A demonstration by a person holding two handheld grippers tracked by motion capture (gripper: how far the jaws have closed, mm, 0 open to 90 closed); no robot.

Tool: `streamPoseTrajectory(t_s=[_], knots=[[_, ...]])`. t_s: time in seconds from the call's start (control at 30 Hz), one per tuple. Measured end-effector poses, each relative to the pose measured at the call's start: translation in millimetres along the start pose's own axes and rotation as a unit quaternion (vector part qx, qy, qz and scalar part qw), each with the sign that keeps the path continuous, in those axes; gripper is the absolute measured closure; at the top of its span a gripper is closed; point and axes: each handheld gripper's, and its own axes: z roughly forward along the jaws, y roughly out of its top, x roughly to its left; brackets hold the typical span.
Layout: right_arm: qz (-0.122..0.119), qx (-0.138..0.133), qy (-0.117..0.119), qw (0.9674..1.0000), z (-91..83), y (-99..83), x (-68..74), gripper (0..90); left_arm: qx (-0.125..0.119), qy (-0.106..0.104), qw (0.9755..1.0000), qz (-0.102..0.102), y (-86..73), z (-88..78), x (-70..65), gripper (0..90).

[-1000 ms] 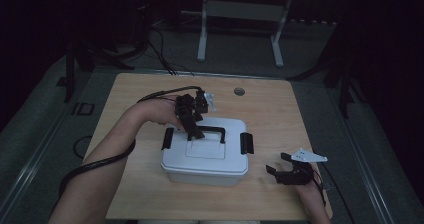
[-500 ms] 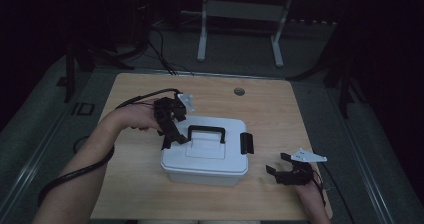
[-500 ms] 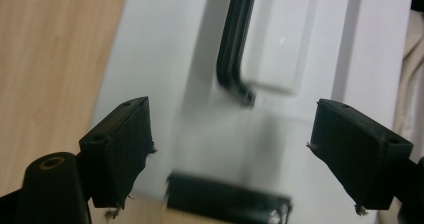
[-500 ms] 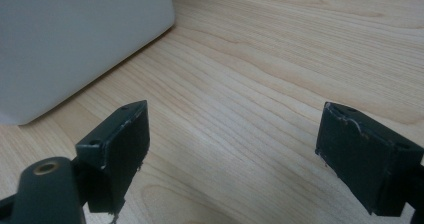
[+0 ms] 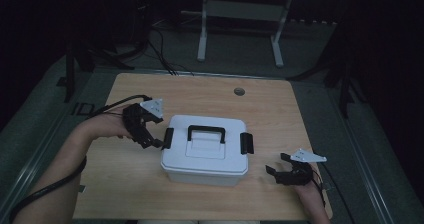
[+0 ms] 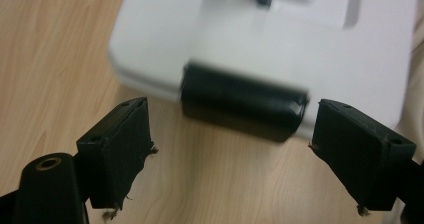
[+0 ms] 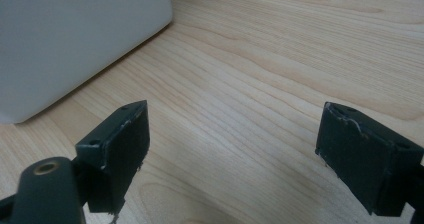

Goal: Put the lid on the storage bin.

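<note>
A closed white box [image 5: 205, 151] sits upright at the table's centre, black handle [image 5: 205, 132] folded flat on its lid, black latches at 9 o'clock [image 5: 168, 138] and 3 o'clock [image 5: 246, 143] down.

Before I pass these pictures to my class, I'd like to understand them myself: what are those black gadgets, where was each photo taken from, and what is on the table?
No robot here: a person holds a tool in each hand, a clamp with two black jaws. The dim picture looks down from above the wooden table. The left hand-held gripper sits beside a white plastic box with a black carry handle. The right hand-held gripper rests near the table's front corner. The two close-ups come from cameras riding on the tools. The left one shows open jaws facing the box's black side latch, not touching it. The right one shows open jaws over bare wood. Nothing is held.
</note>
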Motion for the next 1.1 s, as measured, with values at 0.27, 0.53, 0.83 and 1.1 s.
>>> streamPoseTrajectory(t_s=[0.27,0.53,0.83,1.1], knots=[[0.001,0.0,0.0,1.0,0.4,-0.1,0.0,13.7,-0.018,0.003,0.9993,-0.032,-36.8,-2.5,-3.1,15.8],[0.002,0.0,-0.002,1.0,0.5,-0.3,0.3,13.7,-0.05,0.017,0.9961,-0.071,-73.8,7.0,-5.8,15.8],[0.002,0.0,-0.004,1.0,0.5,-0.8,0.0,13.7,-0.069,0.03,0.9919,-0.103,-111.4,33.6,-15.3,15.8],[0.002,-0.001,-0.008,1.0,0.5,-0.8,-0.2,13.7,-0.072,0.033,0.9892,-0.123,-132.9,66.1,-30.7,15.8]])
